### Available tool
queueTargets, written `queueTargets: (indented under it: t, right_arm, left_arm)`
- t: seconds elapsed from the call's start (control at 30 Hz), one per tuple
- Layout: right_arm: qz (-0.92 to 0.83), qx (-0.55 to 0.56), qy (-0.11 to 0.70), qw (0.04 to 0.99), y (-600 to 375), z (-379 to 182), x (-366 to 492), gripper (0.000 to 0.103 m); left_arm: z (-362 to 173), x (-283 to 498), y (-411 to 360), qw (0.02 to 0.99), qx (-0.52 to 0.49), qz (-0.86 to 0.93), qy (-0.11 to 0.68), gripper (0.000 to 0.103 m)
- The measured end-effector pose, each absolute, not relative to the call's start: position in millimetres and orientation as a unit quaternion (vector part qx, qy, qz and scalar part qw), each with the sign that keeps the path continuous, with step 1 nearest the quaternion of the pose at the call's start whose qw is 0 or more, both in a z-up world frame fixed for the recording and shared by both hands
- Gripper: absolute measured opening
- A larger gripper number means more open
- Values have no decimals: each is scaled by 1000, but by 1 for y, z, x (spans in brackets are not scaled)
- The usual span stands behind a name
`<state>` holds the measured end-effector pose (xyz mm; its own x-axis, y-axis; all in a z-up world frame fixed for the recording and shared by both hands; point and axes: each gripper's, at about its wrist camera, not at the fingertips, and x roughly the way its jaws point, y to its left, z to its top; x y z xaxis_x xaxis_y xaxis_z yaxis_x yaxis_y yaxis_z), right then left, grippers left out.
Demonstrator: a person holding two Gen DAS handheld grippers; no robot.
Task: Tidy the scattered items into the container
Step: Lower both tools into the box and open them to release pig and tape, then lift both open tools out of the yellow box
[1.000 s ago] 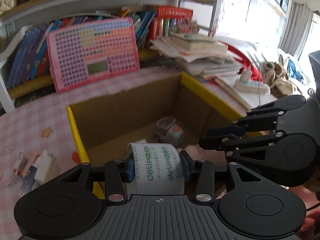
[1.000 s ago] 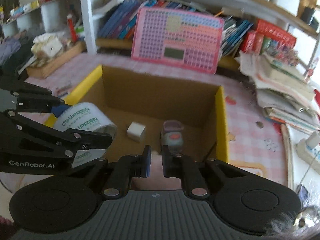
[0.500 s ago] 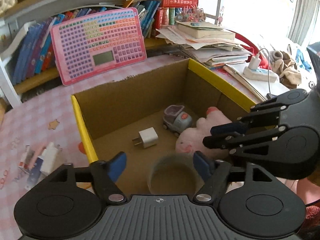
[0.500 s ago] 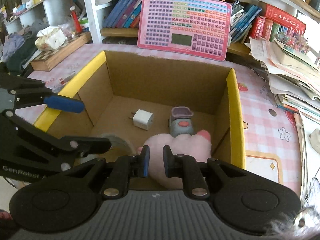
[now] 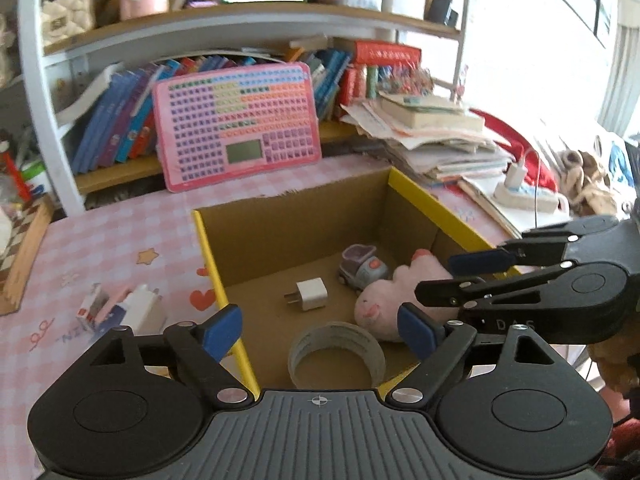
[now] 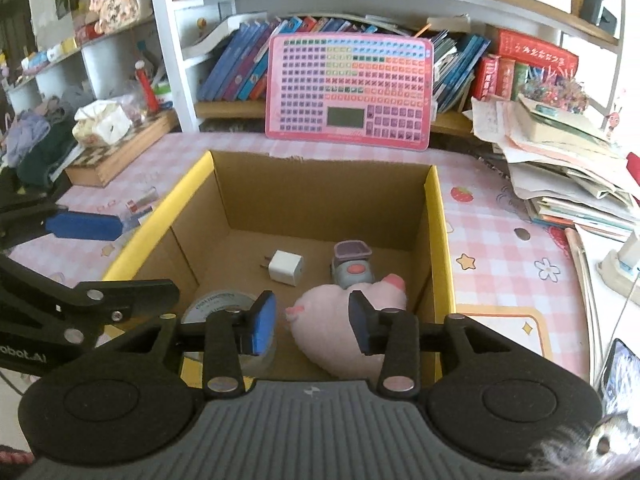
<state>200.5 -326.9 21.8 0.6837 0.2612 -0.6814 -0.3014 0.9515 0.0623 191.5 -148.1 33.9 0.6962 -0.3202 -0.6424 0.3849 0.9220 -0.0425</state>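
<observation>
While both grippers hang over the near edge of the cardboard box (image 5: 304, 224), neither one has hold of anything. The left gripper (image 5: 318, 330) is spread wide, its blue pads (image 5: 222, 330) well apart at the bottom of its own view, and the tape roll (image 5: 336, 354) lies flat on the box floor between them, touching neither. The right gripper (image 6: 312, 322) is released too, its pads parted just above the pink plush toy (image 6: 344, 320), which lies in the lower right of the box.

Further back on the box floor sit a white charger plug (image 6: 285, 268) and, just right of it, a small grey toy car (image 6: 352, 266) that touches the plush. In the left view, the right gripper's fingers reach in from the right edge of the frame, over the plush.

On the pink checked desk (image 5: 120, 248), left of the box's yellow rim, a few small packets (image 5: 120, 310) lie scattered. A pink keyboard toy (image 6: 350, 94) leans against the bookshelf behind the box.
</observation>
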Motion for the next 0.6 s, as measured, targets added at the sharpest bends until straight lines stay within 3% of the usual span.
queueTargets:
  t: [0.6]
  right_arm:
    - [76, -3, 350, 934, -311, 32, 129, 44]
  left_arm:
    - [39, 151, -130, 925, 74, -215, 304, 88]
